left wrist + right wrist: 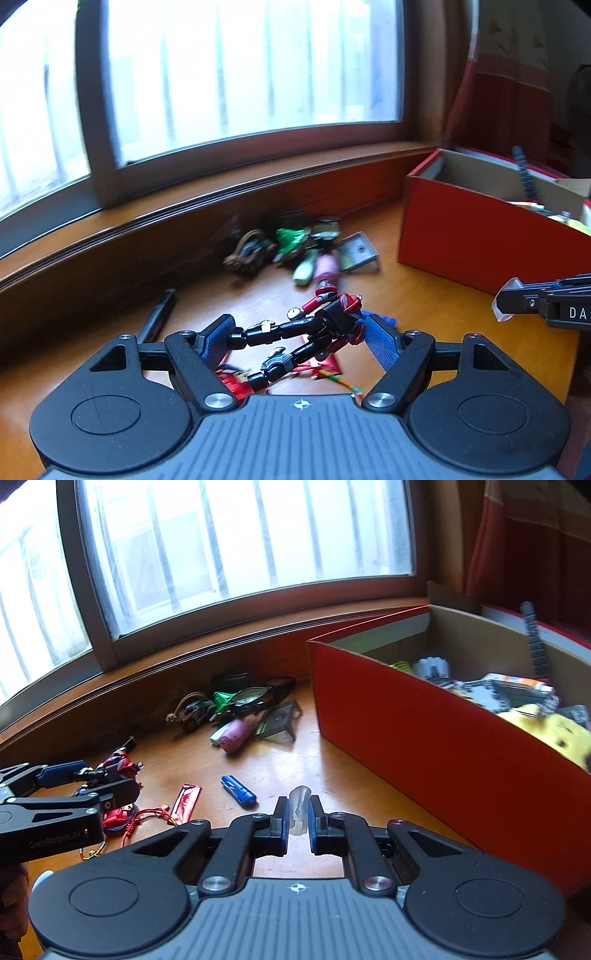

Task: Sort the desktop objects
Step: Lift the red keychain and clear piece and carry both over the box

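A red and black action figure (332, 317) lies crosswise between the blue pads of my left gripper (299, 326), which is shut on it and holds it just above the wooden desk (424, 306). The right wrist view shows that same gripper (103, 775) at the left with the figure (122, 766) in it. My right gripper (297, 814) is shut on a small clear plastic piece (299, 797) that sticks up between its pads. It also enters the left wrist view from the right, where the clear piece (503, 302) shows at its tip. A red cardboard box (424, 738) stands to the right.
Against the window sill lies a pile with a toy car (192, 709), a pink tube (238, 734) and a grey card (280, 720). Nearer are a blue clip (238, 792), a red wrapper (186, 803), a red cord (147, 818) and a black pen (157, 317). The box holds a yellow plush (550, 731) and several other things.
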A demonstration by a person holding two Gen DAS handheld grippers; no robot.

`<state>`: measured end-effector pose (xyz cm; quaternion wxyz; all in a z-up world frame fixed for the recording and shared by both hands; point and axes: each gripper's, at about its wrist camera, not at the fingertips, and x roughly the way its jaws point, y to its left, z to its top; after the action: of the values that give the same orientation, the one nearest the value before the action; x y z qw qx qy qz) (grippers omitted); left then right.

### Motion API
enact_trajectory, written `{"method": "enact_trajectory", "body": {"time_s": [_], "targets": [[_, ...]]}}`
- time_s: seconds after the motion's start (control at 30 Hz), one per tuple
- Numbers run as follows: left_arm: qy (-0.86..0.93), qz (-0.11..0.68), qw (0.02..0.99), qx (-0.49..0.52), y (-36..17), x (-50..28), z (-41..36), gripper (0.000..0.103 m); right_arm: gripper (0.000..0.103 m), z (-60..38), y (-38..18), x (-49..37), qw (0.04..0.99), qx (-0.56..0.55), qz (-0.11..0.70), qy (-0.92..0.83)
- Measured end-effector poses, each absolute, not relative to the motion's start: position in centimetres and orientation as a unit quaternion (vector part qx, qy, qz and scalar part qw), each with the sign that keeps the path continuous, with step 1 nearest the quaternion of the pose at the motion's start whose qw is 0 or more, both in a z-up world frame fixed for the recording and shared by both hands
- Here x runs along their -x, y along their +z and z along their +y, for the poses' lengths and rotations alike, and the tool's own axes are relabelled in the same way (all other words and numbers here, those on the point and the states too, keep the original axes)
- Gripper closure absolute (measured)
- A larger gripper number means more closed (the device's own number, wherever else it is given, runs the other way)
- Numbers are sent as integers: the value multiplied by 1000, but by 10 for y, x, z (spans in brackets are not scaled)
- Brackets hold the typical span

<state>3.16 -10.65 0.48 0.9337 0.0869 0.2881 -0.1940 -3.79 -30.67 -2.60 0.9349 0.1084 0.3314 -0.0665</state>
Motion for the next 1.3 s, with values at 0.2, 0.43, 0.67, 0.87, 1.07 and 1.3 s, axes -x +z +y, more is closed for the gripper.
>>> {"method": "enact_trajectory", "body": {"time_s": [0.2,0.43,0.67,0.87,1.07,1.3], "targets": [[-226,268,931,-102,9,-27,-122,27,92,-312,-17,58,938,-112,313,-95],[-246,257,929,-107,17,-33,-150,27,92,-331,-4,68,944,-113,293,-102],[-248,243,932,-107,28,-41,-180,27,92,-360,5,66,947,-112,287,-97],[-245,234,934,-109,36,-48,-204,27,92,-382,11,63,950,-113,278,-87],[-249,230,934,-107,43,-55,-229,27,92,-401,18,63,954,-112,267,-80],[-259,215,935,-113,53,-58,-260,27,92,-426,26,69,957,-119,252,-78]]}}
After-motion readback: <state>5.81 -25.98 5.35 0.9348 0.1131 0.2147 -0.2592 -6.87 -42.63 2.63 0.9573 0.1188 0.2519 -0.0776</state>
